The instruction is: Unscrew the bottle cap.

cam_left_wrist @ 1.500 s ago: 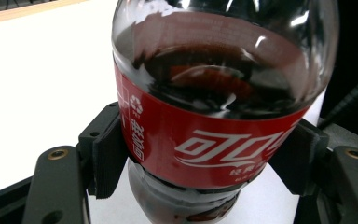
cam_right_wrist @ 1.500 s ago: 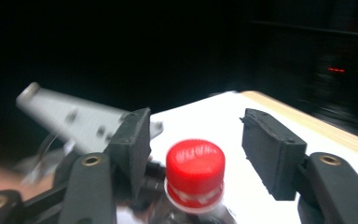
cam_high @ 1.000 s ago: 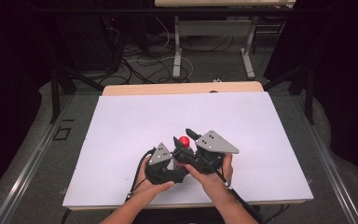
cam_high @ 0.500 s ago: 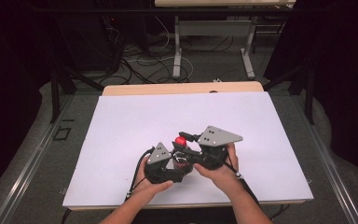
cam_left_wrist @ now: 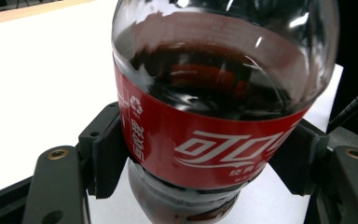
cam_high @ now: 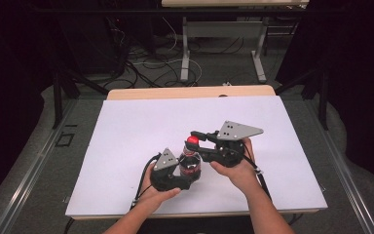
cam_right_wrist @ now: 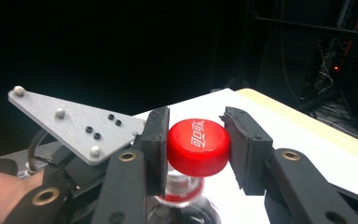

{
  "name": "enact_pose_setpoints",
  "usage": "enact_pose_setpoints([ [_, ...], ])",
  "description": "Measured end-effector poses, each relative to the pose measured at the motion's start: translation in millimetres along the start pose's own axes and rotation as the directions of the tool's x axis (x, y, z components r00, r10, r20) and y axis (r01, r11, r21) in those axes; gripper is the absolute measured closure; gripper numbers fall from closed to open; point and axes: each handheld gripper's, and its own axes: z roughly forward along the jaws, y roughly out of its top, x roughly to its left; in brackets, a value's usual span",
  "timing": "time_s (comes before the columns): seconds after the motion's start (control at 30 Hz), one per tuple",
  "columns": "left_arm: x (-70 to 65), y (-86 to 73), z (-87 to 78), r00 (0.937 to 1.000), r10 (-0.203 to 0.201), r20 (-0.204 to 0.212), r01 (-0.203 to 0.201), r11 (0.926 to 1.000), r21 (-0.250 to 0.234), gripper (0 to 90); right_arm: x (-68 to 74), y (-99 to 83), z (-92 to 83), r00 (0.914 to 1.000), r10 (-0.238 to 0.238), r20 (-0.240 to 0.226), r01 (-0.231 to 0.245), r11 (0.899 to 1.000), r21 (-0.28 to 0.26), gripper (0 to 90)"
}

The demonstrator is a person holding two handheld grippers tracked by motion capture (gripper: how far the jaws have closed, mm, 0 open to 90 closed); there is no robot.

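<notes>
Your left claw [cam_left_wrist: 200,186] is squeezed tight around the red label of the cola bottle [cam_high: 190,163]. The bottle stands upright on the white bench [cam_high: 126,131], near the front edge, between your two hands. Your right claw [cam_right_wrist: 196,149] has just been closing, and its pads now pinch the red cap [cam_right_wrist: 198,146] on top of the bottle from both sides.

Now twist the cap. Keep the left claw very still so the bottle can't spin. Turn the right claw slowly and keep it level, right above the bottle. Don't pull sideways, or the bottle may tip. The cola is fizzy, so go gently.
</notes>
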Motion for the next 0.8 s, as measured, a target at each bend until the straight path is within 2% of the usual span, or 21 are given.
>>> enact_pose_setpoints([
  [0.2, 7.2, -0.6, 0.6, 0.9996, -0.016, -0.023, 0.016, 0.9999, 0.003, 29.5, 0.0, -7.8, -4.6, 0.9997, 0.007, 0.023, -0.007, 1.000, -0.008, 61.2],
  [0.37, 15.5, 0.5, 1.3, 0.9985, -0.033, -0.044, 0.033, 0.9995, 0.000, 29.4, -0.5, -14.7, -6.5, 0.9996, 0.001, 0.029, -0.002, 1.000, 0.009, 61.2],
  [0.4, 18.0, 1.1, 1.3, 0.9982, -0.026, -0.053, 0.026, 0.9997, -0.001, 29.5, -0.8, -16.3, -6.8, 0.9996, 0.003, 0.030, -0.003, 1.000, 0.010, 61.2],
  [0.43, 18.9, 1.3, 1.3, 0.9975, -0.043, -0.055, 0.043, 0.9991, -0.002, 29.4, -1.2, -18.0, -6.8, 0.9996, -0.001, 0.028, 0.001, 1.000, 0.008, 61.2],
  [0.5, 24.0, 3.3, 1.2, 0.9972, -0.031, -0.069, 0.031, 0.9995, -0.006, 29.5, -1.0, -21.4, -7.7, 0.9993, 0.006, 0.037, -0.007, 1.000, 0.014, 61.2],
  [0.57, 28.3, 5.6, 0.6, 0.9957, -0.050, -0.078, 0.049, 0.9986, -0.017, 29.4, -1.1, -24.9, -8.9, 0.9992, 0.001, 0.040, -0.002, 1.000, 0.022, 61.2],
  [0.8, 42.2, 20.2, 0.7, 0.9920, -0.061, -0.111, 0.056, 0.9972, -0.050, 29.5, -0.2, -38.8, -9.4, 0.9981, 0.017, 0.059, -0.019, 0.999, 0.039, 61.2],
])
